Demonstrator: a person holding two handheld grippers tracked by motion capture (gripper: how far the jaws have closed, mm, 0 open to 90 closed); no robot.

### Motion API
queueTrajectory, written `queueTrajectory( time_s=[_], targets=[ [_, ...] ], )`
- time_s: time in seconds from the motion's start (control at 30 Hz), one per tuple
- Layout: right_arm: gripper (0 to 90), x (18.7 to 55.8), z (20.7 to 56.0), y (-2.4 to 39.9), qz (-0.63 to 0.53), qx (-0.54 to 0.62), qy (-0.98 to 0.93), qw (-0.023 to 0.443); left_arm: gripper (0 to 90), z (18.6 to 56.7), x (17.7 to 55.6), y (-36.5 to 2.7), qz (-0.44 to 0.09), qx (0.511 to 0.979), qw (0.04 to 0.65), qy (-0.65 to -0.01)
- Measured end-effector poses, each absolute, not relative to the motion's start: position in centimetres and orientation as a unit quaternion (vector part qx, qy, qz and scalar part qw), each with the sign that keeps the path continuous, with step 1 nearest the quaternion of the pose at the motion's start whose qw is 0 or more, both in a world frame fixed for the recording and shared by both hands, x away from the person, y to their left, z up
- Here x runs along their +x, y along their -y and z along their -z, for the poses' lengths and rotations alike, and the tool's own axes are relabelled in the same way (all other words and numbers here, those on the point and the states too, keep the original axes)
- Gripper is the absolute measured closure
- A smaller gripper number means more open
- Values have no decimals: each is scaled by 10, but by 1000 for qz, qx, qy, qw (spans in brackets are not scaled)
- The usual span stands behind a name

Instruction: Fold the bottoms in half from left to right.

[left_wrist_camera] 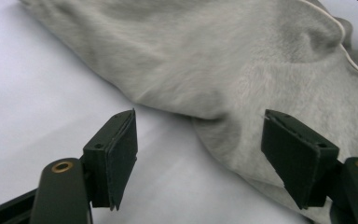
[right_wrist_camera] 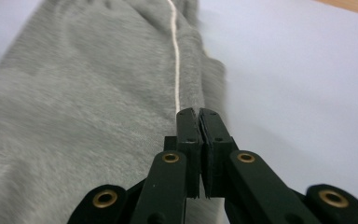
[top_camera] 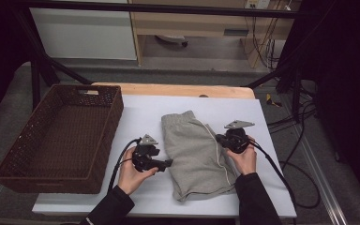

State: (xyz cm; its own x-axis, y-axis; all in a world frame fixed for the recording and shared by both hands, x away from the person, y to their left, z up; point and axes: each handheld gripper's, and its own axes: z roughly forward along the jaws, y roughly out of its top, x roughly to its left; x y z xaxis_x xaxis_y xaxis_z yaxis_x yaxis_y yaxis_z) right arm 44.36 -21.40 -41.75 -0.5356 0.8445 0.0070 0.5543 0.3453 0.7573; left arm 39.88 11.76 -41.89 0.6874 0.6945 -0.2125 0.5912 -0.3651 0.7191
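Both fingers flank grey shorts, L apart, R pinched.

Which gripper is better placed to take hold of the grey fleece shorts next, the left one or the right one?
Probably the left gripper: its jaws stand open at the edge of the grey fleece shorts, near the brown wicker basket. The right gripper has its jaws shut, apparently on nothing.

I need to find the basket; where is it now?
In the high view, the brown wicker basket stands at the table's left edge, left of the grey shorts.
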Motion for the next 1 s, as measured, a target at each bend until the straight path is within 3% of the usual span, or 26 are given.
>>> queueTrajectory(
  time_s=[0.07,0.13,0.23,0.4,0.57,0.77,0.93,1.0],
  targets=[
    [858,445,422,215,-364,440,-799,189,260,418,407,-118,-65,822,404,-395],
    [663,447,424,213,-369,438,-798,188,257,417,418,-117,-73,819,401,-403],
    [548,451,423,214,-390,435,-790,188,260,417,432,-116,-77,810,408,-414],
    [483,463,425,214,-392,436,-790,179,307,418,459,-111,-92,801,399,-437],
    [528,476,435,213,-389,441,-792,163,379,425,482,-103,-104,803,377,-450],
    [612,486,448,209,-379,434,-804,147,539,441,498,-104,-88,791,384,-469],
    [773,486,450,205,-383,425,-808,140,752,449,502,-103,-78,788,388,-471],
    [794,486,449,204,-380,423,-811,140,843,449,503,-103,-75,792,387,-467]
  ],
)
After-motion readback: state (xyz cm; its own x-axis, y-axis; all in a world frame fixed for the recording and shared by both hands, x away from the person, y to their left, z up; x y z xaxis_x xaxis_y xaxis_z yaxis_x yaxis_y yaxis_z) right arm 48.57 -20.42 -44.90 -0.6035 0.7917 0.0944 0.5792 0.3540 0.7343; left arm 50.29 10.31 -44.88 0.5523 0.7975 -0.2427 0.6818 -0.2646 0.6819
